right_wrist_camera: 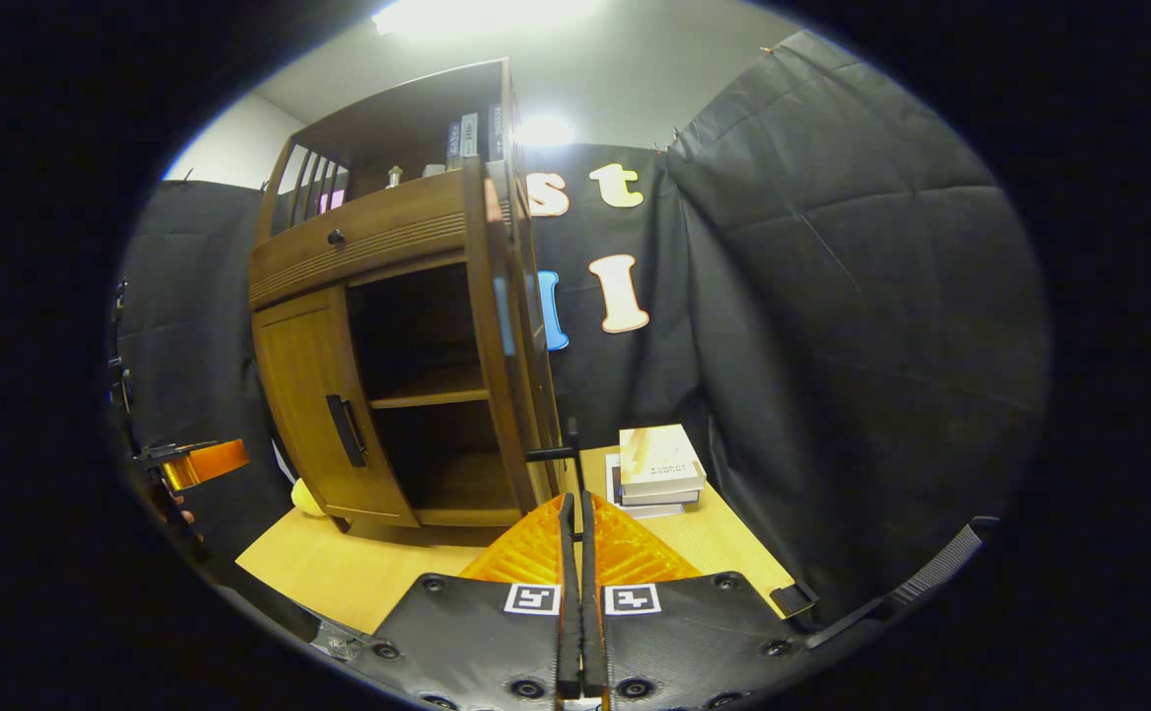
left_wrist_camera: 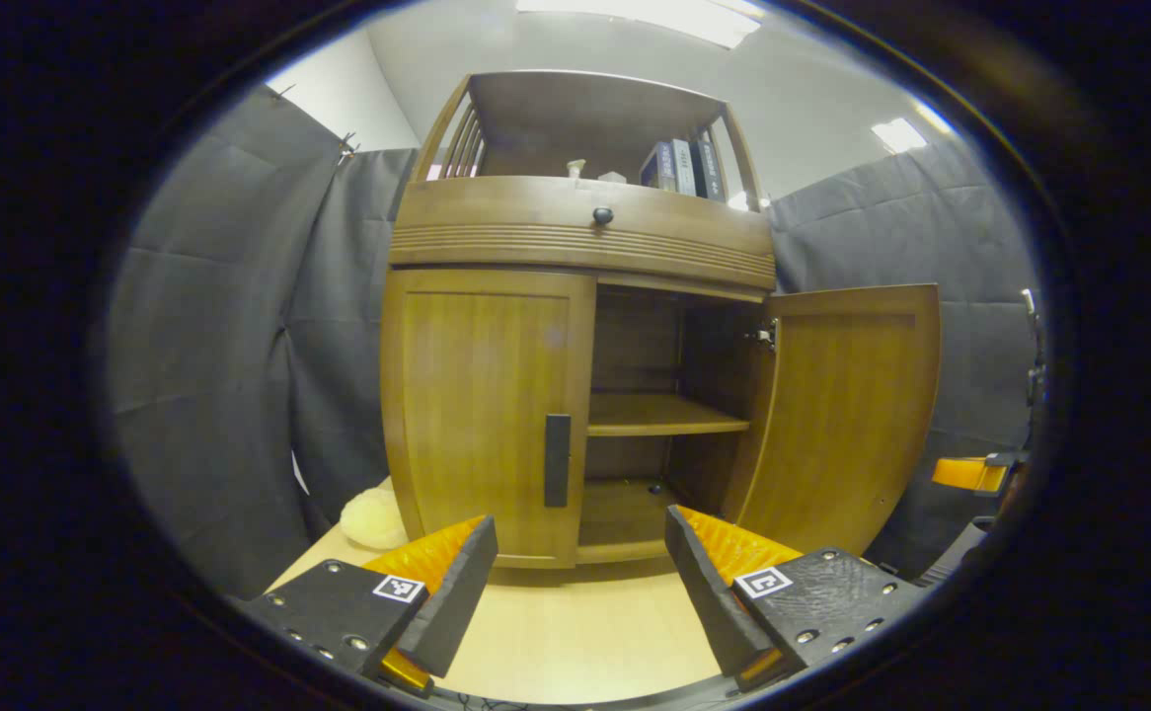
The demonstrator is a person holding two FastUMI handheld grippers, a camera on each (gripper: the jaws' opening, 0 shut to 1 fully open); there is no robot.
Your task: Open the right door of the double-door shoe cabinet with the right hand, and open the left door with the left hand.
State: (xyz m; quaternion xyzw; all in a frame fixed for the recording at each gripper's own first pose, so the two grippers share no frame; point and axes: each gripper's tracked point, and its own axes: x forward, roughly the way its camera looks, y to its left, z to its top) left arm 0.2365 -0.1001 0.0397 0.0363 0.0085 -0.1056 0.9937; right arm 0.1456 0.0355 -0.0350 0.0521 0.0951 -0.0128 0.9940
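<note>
The right door (left_wrist_camera: 847, 415) stands swung open; the left door (left_wrist_camera: 482, 415) is closed. Its upright handle (left_wrist_camera: 557, 459) lies at twelve o'clock from the wide-open, empty left gripper (left_wrist_camera: 575, 583), the nearer one. The right gripper (right_wrist_camera: 573, 533) is pressed closed, holding nothing I can make out.

Path to left door handle (left_wrist_camera: 557, 460) is being left clear; right door (left_wrist_camera: 847, 415), swung wide, is blocking approach from the right.
</note>
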